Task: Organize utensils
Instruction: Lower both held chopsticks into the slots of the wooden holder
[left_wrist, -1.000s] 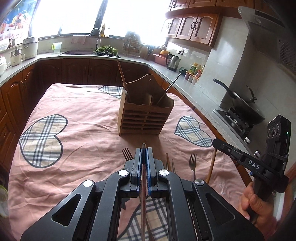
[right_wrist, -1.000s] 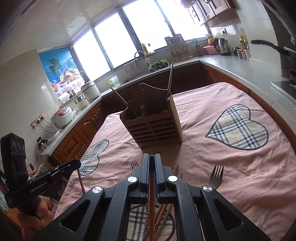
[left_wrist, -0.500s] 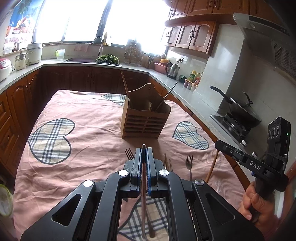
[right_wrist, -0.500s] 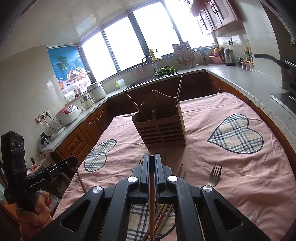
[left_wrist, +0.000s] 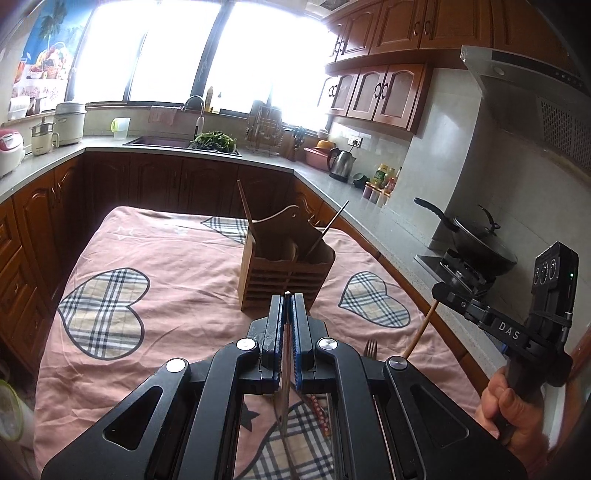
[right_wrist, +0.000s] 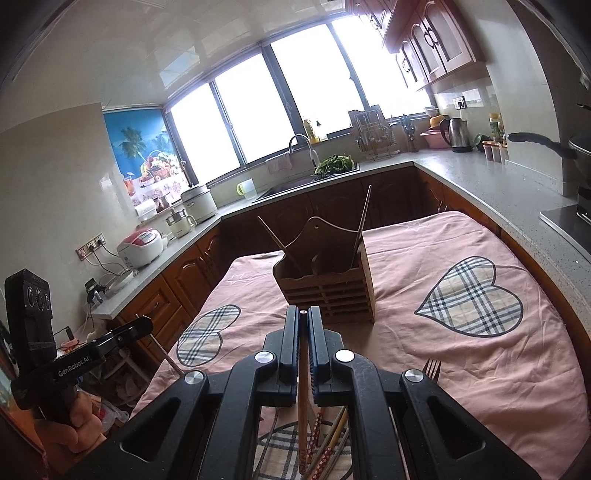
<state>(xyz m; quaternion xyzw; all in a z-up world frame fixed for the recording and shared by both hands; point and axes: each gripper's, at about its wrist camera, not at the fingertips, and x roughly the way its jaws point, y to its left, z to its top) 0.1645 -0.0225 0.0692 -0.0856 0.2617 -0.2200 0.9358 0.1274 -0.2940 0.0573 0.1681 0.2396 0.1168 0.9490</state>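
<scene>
While both grippers hang above the pink cloth (left_wrist: 177, 258), each is clamped on one chopstick lying along its fingers, tip toward the wooden holder (left_wrist: 286, 273). Left gripper (left_wrist: 287, 306) pinches a dark chopstick (left_wrist: 285, 402); right gripper (right_wrist: 303, 321) a reddish-brown chopstick (right_wrist: 303, 398). Only the right view shows patterned loose chopsticks (right_wrist: 325, 443) below.

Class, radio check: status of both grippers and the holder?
Left gripper shut on metal chopstick. Right gripper shut on wooden chopstick. Wooden holder ahead, two sticks in. Path open.
</scene>
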